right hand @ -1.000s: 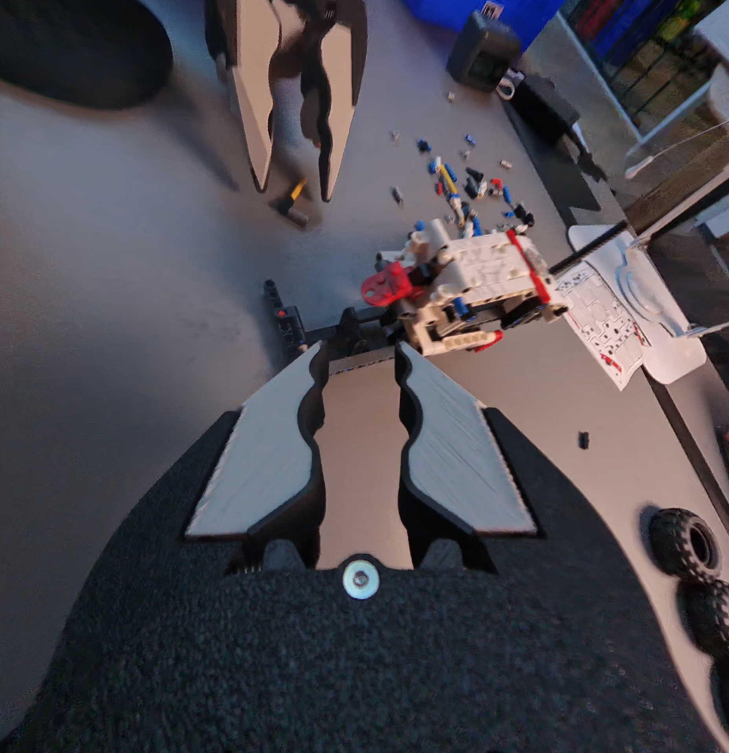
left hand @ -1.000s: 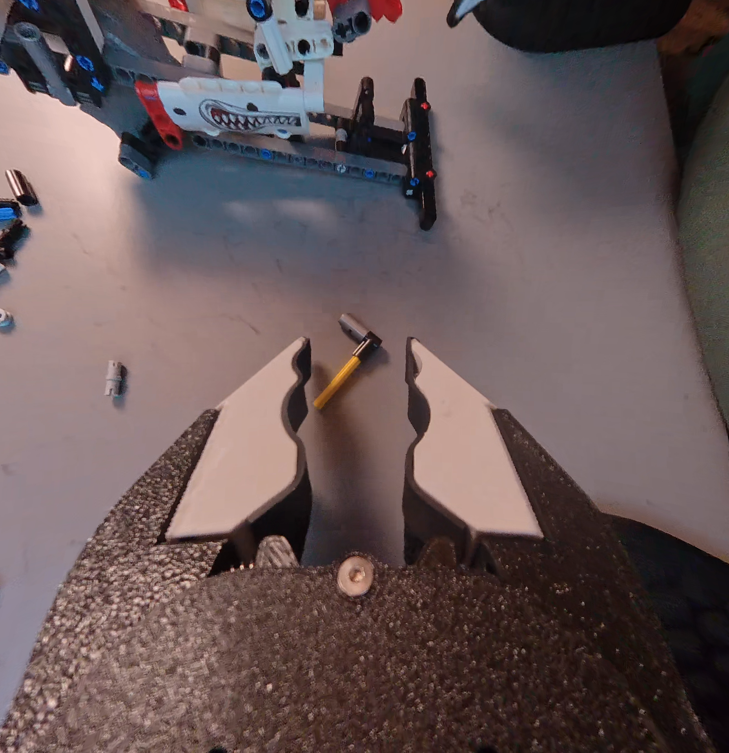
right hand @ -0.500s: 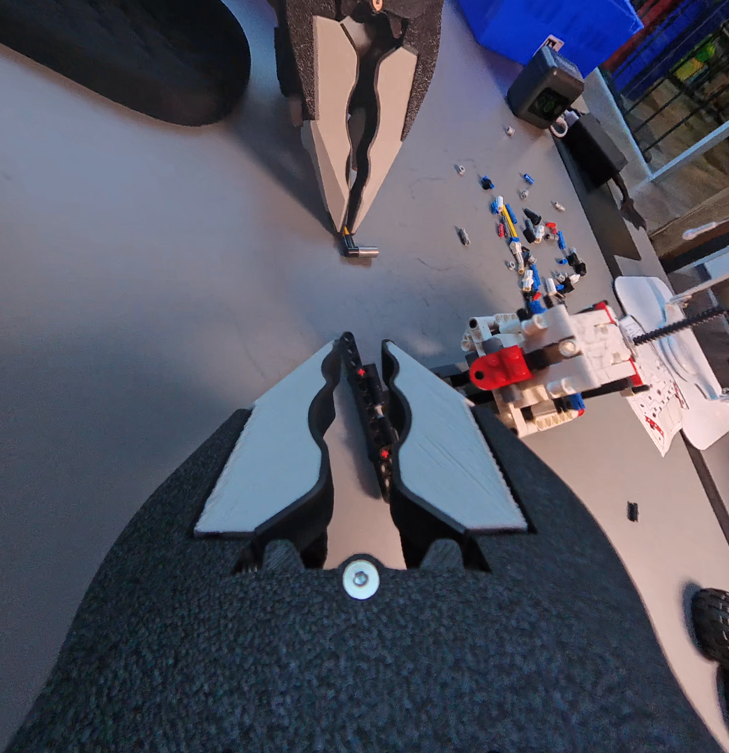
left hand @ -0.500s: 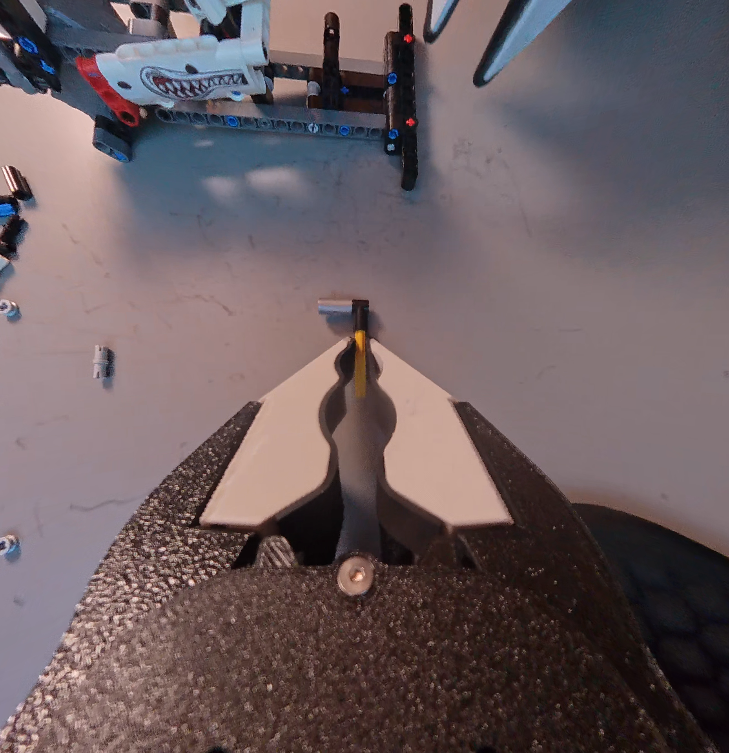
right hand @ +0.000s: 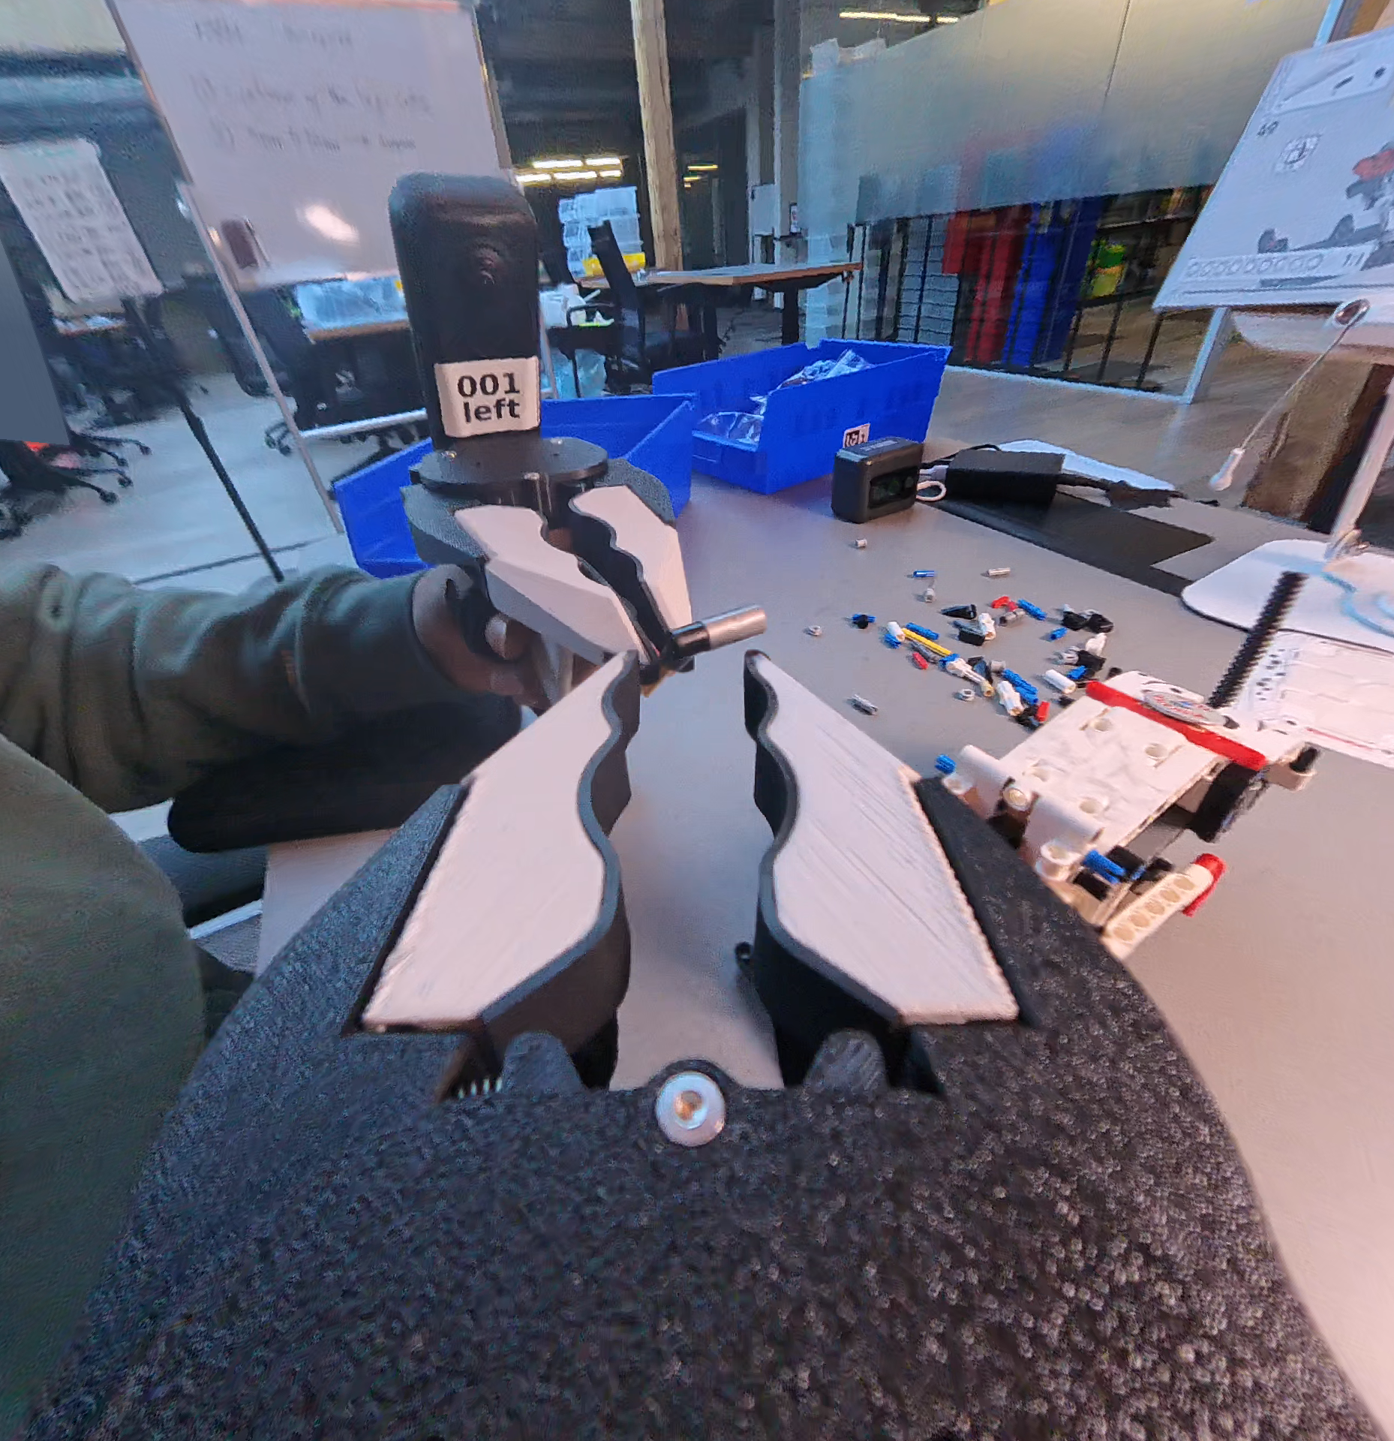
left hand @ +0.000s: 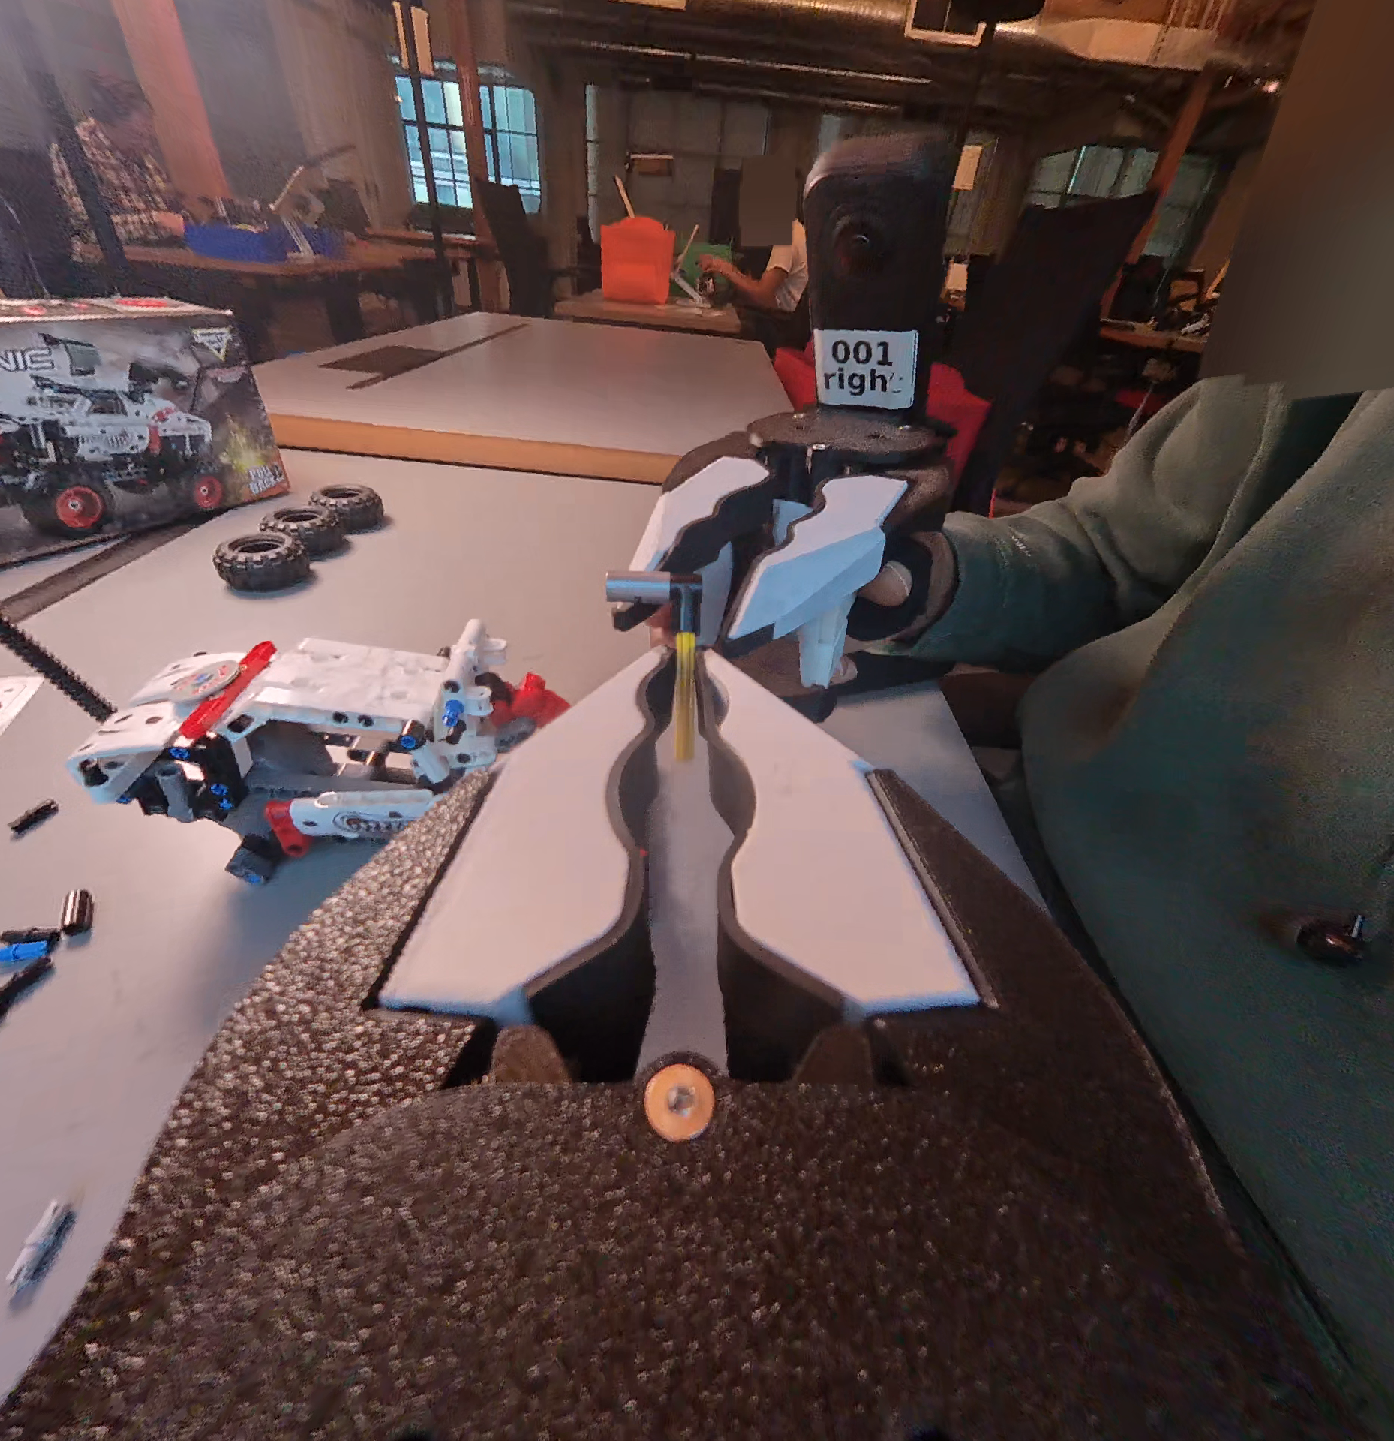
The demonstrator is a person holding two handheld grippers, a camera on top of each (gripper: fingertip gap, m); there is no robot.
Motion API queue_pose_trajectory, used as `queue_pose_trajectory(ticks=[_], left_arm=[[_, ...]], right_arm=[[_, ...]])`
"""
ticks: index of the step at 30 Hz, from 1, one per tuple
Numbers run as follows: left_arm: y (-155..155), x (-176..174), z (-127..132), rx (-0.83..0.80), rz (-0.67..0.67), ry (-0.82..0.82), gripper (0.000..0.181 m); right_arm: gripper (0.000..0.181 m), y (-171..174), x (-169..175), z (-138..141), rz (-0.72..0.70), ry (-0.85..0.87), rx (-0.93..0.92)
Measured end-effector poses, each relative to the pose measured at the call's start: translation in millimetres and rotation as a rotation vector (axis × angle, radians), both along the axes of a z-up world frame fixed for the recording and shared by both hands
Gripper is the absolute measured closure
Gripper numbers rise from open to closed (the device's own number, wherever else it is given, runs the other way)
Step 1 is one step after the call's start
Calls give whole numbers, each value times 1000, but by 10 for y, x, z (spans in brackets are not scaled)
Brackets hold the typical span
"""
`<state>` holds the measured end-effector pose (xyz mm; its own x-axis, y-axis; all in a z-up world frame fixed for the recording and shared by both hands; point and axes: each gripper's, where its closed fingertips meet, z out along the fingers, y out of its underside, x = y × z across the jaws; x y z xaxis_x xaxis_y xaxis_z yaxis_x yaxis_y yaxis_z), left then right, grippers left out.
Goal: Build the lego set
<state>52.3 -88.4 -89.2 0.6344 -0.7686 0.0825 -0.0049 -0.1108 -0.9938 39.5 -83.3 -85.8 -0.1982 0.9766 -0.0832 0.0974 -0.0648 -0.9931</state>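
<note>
My left gripper (left hand: 682,663) is shut on a yellow axle (left hand: 684,706) that carries a black elbow connector and a grey sleeve (left hand: 638,586), held up in the air. My right gripper (right hand: 690,663) is open and empty. It faces the left one, and its fingers (left hand: 822,546) stand just behind the held piece. In the right wrist view the grey sleeve (right hand: 729,624) pokes out just above the right gripper's left fingertip. The white, red and black lego truck model (left hand: 304,725) lies on the grey table (left hand: 522,546), left of the left gripper and right of the right gripper (right hand: 1107,787).
Three black tyres (left hand: 296,530) and the set's box (left hand: 94,421) lie beyond the model. Loose small pieces (right hand: 990,647) are scattered behind it. Blue bins (right hand: 803,413), a black device (right hand: 873,483) and a propped instruction booklet (right hand: 1317,187) stand farther back. A person's green sleeve (left hand: 1146,530) is on the right. The grippers are tip to tip, or close to it.
The left gripper shut on the yellow axle piece and lifted it off the table. The right gripper left the model's black beam, rose and opened wider. Both now face each other.
</note>
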Motion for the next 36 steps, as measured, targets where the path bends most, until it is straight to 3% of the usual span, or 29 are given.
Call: queue_pose_trajectory(ticks=[6,10,13,15,20,23,30,36], left_arm=[[-39,102,40,45,-31,-7,177],[-2,95,-27,-5,-22,-20,176],[44,12,-35,-68,2,-80,162],[93,-84,23,-118,35,-163,150],[260,-175,79,-280,92,-413,143],[340,-145,-37,-332,137,-410,146],[386,-171,-165,-345,188,-350,173],[361,-162,-195,-344,145,-316,173]], right_arm=[[170,-122,57,143,132,57,-214],[172,-105,44,82,128,56,-181],[172,-55,57,103,99,81,-41],[172,88,56,100,-1,83,163],[172,324,-25,-38,-213,17,792],[172,339,-126,-132,-276,-13,1047],[172,366,-228,-237,-302,-52,1273],[171,343,-215,-261,-281,-8,1299]])
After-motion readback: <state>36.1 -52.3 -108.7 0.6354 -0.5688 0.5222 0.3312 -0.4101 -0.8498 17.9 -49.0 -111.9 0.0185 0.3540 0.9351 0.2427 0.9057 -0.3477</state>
